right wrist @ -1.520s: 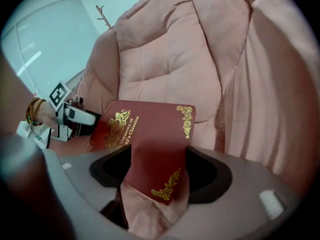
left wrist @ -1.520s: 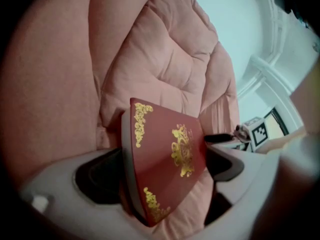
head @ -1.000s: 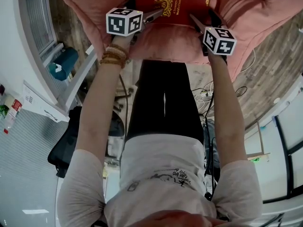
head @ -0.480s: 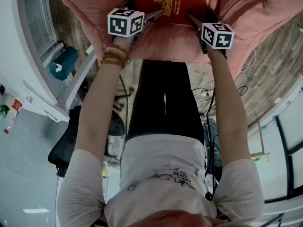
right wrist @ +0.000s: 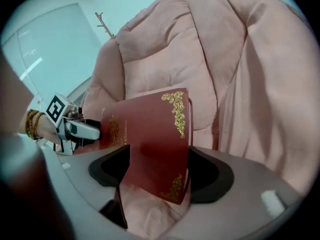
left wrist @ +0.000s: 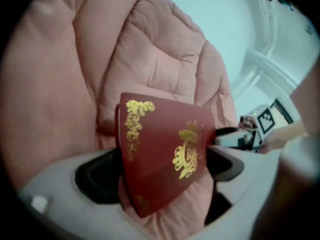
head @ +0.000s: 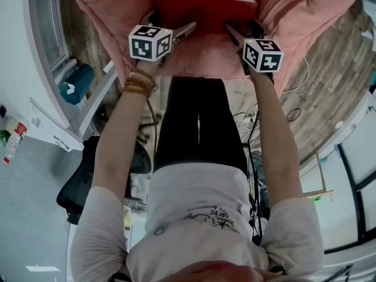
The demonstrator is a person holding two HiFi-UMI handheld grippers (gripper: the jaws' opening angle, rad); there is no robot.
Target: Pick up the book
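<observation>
Book (head: pixel 205 13): red cover, gold scrollwork at the corners, a gold emblem near the middle. It is held between the two claws, one at each near corner. It is tilted so the cover faces back toward both claws, with the white page edge on the side away from them. Whether that far edge touches the cushion (head: pixel 305 16) I cannot tell.

Left claw (left wrist: pixel 160 171): jaws stand wide and are clamped on one low corner of the book. The corner fills the gap and meets both jaws. Its tip hangs below jaw level with pink fabric behind it. The emblem lies close to the jaw on the right claw's side.

Right claw (right wrist: pixel 160 174): jaws also wide. They have just been closing, and the book's other low corner is between them. One long edge of the book bears on the outer jaw and the cover overlaps the inner one, so this claw grips the book too.

Head view: the claw tips angle in toward each other with the book's width between them. A marker cube (head: pixel 150 42) sits just behind the left claw and another (head: pixel 262 54) just behind the right. Bracelets (head: pixel 138 82) ring the wrist behind the left cube. Each gripper view shows the other claw across the cover.

Cushion: pink and quilted. It rises beyond the claw tips, spreads to the outside of each claw and lies under the book.

Floor (head: pixel 329 87): wood planks, outward of the right claw. Cables (head: pixel 252 113) lie on it behind that claw.
</observation>
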